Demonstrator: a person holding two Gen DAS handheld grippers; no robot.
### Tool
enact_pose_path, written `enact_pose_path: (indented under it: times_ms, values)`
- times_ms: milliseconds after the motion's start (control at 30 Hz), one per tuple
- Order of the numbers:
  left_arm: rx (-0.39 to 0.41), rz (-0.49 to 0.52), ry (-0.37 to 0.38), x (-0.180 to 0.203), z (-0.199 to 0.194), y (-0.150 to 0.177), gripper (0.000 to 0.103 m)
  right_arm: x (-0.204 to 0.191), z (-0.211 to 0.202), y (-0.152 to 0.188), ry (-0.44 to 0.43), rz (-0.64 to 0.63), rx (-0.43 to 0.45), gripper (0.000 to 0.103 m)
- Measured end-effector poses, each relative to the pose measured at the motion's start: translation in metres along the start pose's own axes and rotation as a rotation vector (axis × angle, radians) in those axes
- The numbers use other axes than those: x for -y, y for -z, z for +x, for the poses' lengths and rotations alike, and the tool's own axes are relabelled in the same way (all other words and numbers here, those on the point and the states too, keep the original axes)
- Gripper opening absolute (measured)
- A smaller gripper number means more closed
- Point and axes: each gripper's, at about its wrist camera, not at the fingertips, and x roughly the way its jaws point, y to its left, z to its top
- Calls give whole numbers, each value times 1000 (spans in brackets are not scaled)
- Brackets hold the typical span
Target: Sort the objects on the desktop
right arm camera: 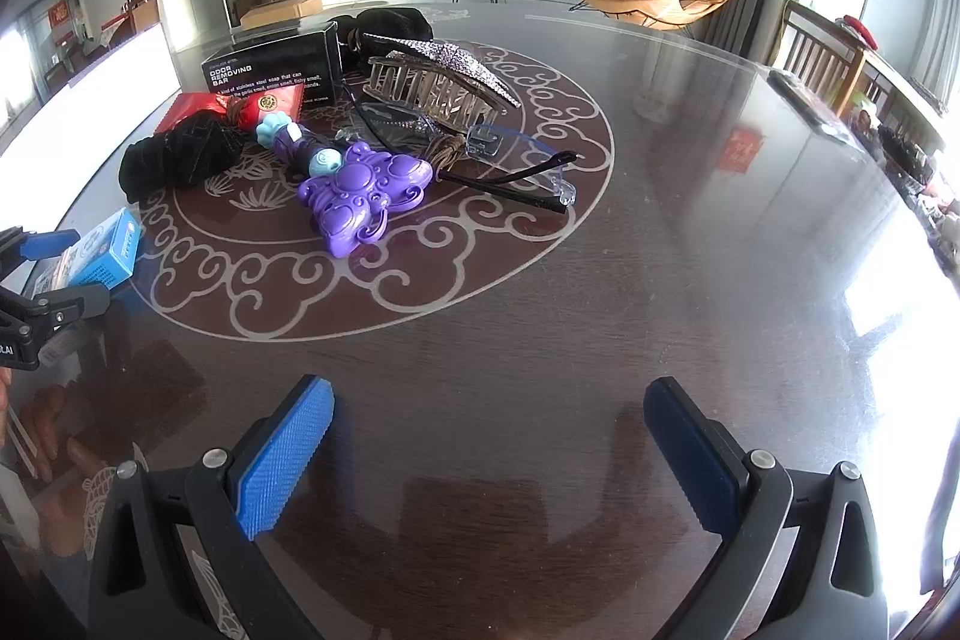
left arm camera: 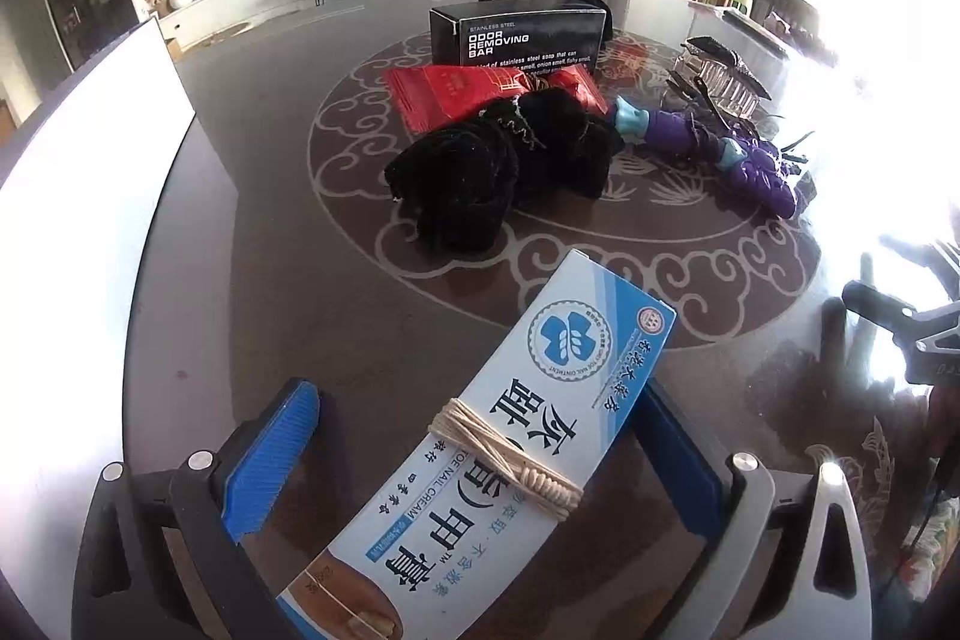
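Observation:
A white and blue toe nail cream box [left arm camera: 510,436], tied with beige string, lies slantwise between the fingers of my left gripper [left arm camera: 480,436]. The jaws stand wide and the left pad [left arm camera: 276,454] is clear of the box, so the gripper is open. The right wrist view shows that box [right arm camera: 105,250] and the left gripper [right arm camera: 57,274] at the far left. My right gripper [right arm camera: 489,451] is open over bare table with nothing between its fingers. A pile sits mid-table: black velvet cloth [left arm camera: 504,166], red packet [left arm camera: 456,94], black odor bar box [left arm camera: 519,34], purple toy [right arm camera: 360,196], clear glasses [right arm camera: 510,160], hair claw [right arm camera: 438,88].
The round dark glass-topped table [right arm camera: 690,250] has a pale scroll pattern. A white board [left arm camera: 90,196] stands at the left edge. Wooden chairs [right arm camera: 822,58] stand beyond the far right rim. A person's fingers [right arm camera: 54,430] show at the lower left.

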Motion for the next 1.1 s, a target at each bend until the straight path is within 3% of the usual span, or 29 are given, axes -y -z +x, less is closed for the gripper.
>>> enact_pose_path:
  times_ms: [1100]
  values:
    - [37, -5, -6, 7, 4, -2, 103, 4, 2, 1, -19, 18, -11, 103]
